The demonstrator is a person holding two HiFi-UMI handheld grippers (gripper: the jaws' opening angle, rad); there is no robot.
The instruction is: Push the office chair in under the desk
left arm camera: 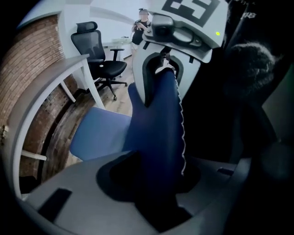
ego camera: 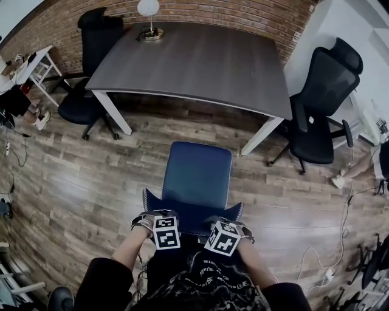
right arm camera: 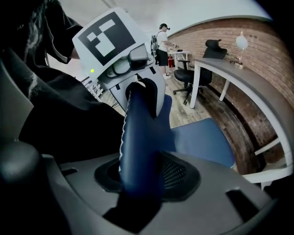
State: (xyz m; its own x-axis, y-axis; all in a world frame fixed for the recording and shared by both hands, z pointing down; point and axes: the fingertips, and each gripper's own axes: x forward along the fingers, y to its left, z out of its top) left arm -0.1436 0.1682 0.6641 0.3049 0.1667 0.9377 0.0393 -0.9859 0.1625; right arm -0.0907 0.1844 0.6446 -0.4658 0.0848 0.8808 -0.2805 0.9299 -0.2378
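Gripping top edge of chair (ego camera: 199,173) | left hand-held gripper (left arm camera: 154,179) clenched on it | right hand-held gripper (right arm camera: 138,179) clenched on it | chair stands apart from worktop (ego camera: 200,67)

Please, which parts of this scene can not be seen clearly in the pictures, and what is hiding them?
1. Chair base and wheels: head view, hidden under the blue seat.
2. Lamp top: head view, cut off by the upper edge.
3. Pads of left tool and right tool: both gripper views, covered by the backrest they clamp.
4. Desk far legs: head view, under its top.
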